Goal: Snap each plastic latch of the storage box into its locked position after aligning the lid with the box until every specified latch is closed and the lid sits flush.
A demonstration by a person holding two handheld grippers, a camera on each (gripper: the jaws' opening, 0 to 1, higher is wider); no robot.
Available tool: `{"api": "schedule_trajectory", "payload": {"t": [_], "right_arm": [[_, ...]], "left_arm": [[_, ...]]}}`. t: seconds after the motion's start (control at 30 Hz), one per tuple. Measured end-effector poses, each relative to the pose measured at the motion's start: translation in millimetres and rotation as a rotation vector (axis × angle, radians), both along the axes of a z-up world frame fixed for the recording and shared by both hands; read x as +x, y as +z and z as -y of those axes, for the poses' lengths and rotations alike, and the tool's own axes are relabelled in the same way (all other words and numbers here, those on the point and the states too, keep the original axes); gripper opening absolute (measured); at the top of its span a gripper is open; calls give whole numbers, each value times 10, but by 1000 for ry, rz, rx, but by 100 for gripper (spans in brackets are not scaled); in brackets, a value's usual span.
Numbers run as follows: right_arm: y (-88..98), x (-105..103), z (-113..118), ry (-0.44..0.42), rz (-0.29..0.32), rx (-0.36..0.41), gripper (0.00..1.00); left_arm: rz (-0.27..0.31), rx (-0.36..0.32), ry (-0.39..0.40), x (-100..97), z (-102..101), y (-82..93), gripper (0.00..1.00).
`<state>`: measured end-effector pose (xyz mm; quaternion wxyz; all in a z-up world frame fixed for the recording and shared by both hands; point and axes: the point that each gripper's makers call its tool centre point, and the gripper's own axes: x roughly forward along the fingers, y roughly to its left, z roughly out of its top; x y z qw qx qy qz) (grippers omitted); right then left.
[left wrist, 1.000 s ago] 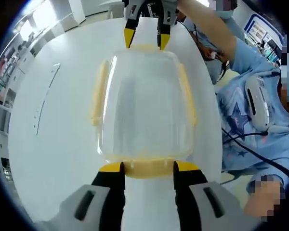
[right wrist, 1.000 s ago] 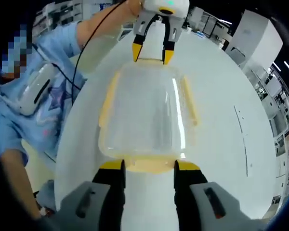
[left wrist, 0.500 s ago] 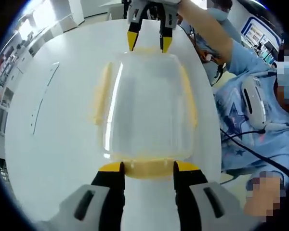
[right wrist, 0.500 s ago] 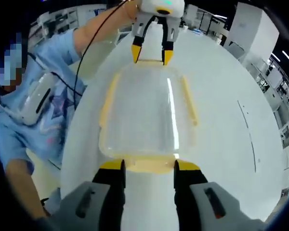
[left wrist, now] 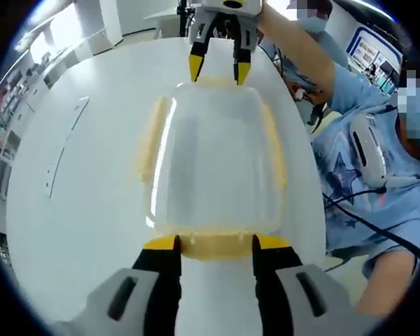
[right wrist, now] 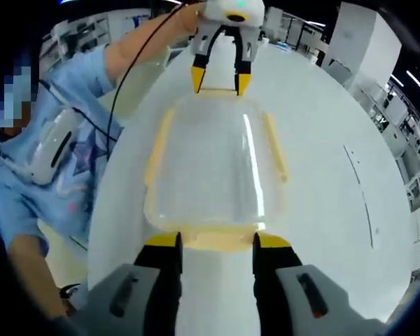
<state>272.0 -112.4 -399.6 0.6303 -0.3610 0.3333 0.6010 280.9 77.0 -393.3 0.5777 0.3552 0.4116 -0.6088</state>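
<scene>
Little is changed: storage box (left wrist: 211, 164) is kept lengthwise, bottom to top, between left tongs (left wrist: 215, 243) and right tongs (right wrist: 216, 241), both spread open astride yellow end latches.

The left gripper (left wrist: 215, 243) has its jaws spread at the near yellow latch (left wrist: 217, 245) of the clear box (left wrist: 213, 161), which sits on the white surface (left wrist: 77, 203). The right gripper (left wrist: 218, 72) stands opposite, jaws apart at the far end. Yellow latches run along both long sides. A person in blue (left wrist: 378, 175) stands at the right.
</scene>
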Motion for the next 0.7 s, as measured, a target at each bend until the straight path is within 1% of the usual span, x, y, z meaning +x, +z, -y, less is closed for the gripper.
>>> {"api": "schedule_trajectory", "payload": {"t": [0.2,0.33,0.43,0.5,0.6,0.7], "right_arm": [[-6,-16,9,-5,-1,20,38],[-6,-14,14,-5,-1,21,39],[-11,-15,21,-5,-2,20,39],[-12,-15,28,7,9,30,39],[-20,-38,26,14,20,44,40],[-23,-60,9,17,30,55,40]], "left_arm": [[-4,5,-2,-7,10,-1,40],[-20,24,5,-2,23,-8,40],[-13,28,10,13,22,-9,43],[-4,28,7,17,25,-10,44],[-18,40,20,4,20,-22,43],[-17,53,24,-3,15,-23,43]]}}
